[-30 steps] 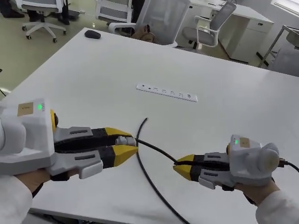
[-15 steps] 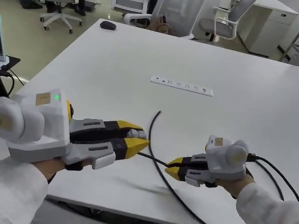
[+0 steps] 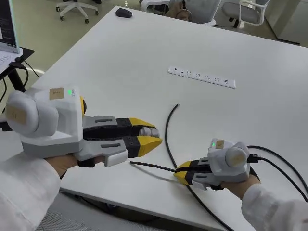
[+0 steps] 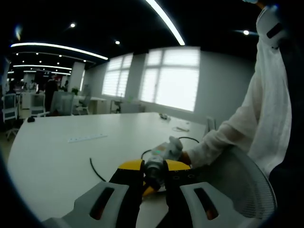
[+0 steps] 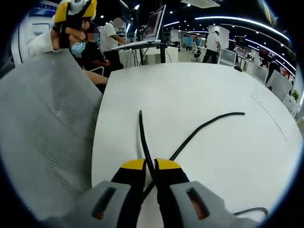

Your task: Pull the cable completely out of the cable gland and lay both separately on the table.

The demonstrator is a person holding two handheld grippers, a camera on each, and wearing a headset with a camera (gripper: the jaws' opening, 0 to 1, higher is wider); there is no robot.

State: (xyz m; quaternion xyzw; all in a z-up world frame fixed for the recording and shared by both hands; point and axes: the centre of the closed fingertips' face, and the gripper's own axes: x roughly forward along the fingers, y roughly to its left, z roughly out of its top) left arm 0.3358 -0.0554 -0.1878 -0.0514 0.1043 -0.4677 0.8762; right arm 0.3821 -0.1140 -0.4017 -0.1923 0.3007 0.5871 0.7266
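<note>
**Left tongs [image 3: 155, 134] clamp the cable gland [image 3: 148, 131]; right tongs [image 3: 178, 173] clamp the cable [image 3: 166, 132]**

In the head view the left tongs are held over the white table [image 3: 120, 62]. Their yellow-tipped jaws are closed on the small grey gland, which sits right at the tips. The left gripper view shows the same: the gland is wedged between the two yellow tips, its end facing forward.

The right tongs sit lower, near the table's front edge. Their jaws are pinched tight on the black cable, a short way back from its end. That short free end points left toward the left tongs and stops well short of the gland (bare table shows between them), so the cable is out of the gland. In the right gripper view the gripped piece rises straight out from between the shut jaws.

A longer black stretch curves across the table and passes under the right tongs. Its far end lies near a white power strip [image 3: 202, 77]. How it joins the gripped piece I cannot tell. A dark computer mouse [image 3: 123, 13] rests at the far edge of the table.
</note>
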